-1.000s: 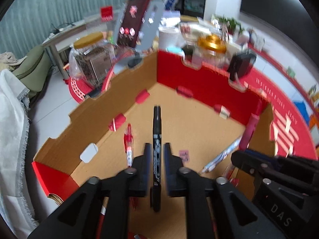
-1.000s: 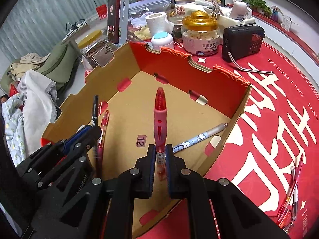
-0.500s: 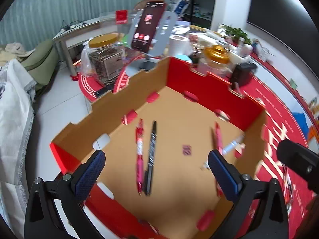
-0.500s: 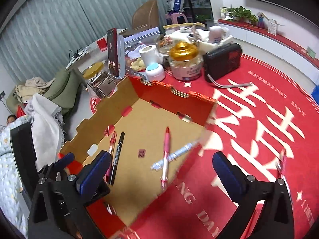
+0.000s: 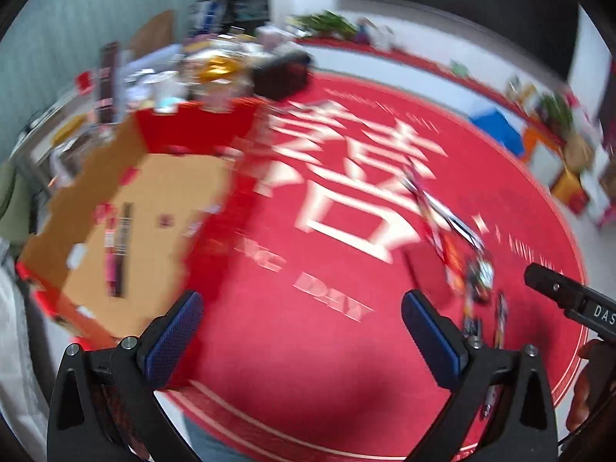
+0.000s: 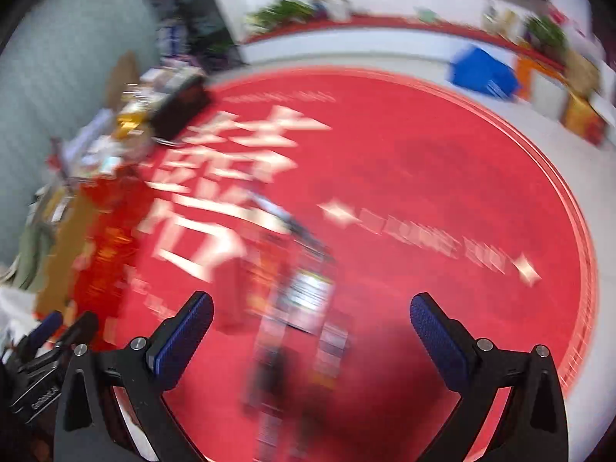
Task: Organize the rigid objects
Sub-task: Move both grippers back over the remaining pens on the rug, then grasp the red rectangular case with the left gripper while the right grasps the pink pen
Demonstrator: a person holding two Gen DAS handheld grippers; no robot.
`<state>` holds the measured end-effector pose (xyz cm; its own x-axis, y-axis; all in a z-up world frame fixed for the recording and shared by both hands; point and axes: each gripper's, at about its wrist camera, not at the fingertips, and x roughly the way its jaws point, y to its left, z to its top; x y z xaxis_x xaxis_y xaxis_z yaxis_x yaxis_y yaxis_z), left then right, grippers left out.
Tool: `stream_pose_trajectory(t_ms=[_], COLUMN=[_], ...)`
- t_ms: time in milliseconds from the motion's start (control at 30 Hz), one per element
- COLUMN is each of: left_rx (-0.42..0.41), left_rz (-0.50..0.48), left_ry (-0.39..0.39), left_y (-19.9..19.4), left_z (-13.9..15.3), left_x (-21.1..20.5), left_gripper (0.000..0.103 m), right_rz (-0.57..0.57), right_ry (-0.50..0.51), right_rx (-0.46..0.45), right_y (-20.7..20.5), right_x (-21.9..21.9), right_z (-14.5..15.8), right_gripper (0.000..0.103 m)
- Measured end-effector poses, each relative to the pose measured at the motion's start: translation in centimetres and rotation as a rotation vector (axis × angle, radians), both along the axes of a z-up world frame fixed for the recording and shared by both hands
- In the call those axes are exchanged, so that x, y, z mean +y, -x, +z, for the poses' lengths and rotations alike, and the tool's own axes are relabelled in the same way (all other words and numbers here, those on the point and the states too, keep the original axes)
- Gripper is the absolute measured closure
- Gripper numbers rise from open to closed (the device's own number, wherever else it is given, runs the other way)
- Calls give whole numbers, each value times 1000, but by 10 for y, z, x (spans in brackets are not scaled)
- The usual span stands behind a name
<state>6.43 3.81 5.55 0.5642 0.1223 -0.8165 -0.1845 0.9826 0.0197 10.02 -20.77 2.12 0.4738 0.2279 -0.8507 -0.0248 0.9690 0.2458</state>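
My left gripper point(image 5: 302, 325) is open over the red round carpet point(image 5: 346, 365), nothing between its blue pads. The cardboard tray point(image 5: 161, 269) lies to its left, with a black marker point(image 5: 122, 246) and a red pen point(image 5: 111, 258) on its floor. A loose cluster of pens point(image 5: 458, 254) lies on the carpet ahead to the right. My right gripper point(image 6: 312, 327) is also open and empty, above a blurred pile of pens point(image 6: 304, 296) on the carpet point(image 6: 423, 192). The tray's red wall point(image 6: 100, 238) shows at that view's left edge.
Jars, a black radio point(image 5: 283, 73) and a phone on a stand point(image 5: 107, 81) crowd the far side of the tray. A blue box point(image 6: 481, 69) and coloured boxes stand along the wall at the right. Both views are motion-blurred.
Both grippers opened and let go of their pens inside the tray, the black marker and the pink pen, then swung right, away from the tray and over the carpet toward the loose pens.
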Motion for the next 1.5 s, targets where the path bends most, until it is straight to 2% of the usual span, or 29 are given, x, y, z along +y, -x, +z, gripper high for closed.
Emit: stream_pose_trajectory(t_ms=[67,167,267,400,700,800,933,1033,1133,1233,1333,1500], left_rx=[22,50,79,109,190,170,146,148,124,77,50,21], left_rz=[-43,-53,-21,13,7,2,50,49,42,23,32,48], left_ry=[-19,-49,-41,23,7,27,-22,30,20,-11,22,25], left_y=[-8,-20,-37,-59,-84,-79,-72,-71,-71,-67,-63,-58], left_z=[-15,-29,-39,-48,-74,-76,-73,-74,-73,-73,-75,-73], left_x=[-26,-48,-53,-52,-64,-56,-36,-27,-29,-32,-28,-28], left_gripper=[0,0,0,0,0,0,0,0,0,0,0,0], right_rz=[-40,-60,-29,18,66,73,98,117,147,123,94,184], right_ry=[2,-28,-8,29,80,95,133,186,229,142,47,-133], right_rx=[47,108,83,67,47,42,39,36,54,74,47,16], right_y=[5,13,20,20,26,26,27,28,26,18,3,-44], right_x=[-19,-36,-34,-24,-22,-21,-17,-10,-4,-9,-8,32], right_z=[-16,-36,-36,-39,-41,-41,-43,-45,-47,-42,-25,10], right_gripper=[0,0,0,0,0,0,0,0,0,0,0,0])
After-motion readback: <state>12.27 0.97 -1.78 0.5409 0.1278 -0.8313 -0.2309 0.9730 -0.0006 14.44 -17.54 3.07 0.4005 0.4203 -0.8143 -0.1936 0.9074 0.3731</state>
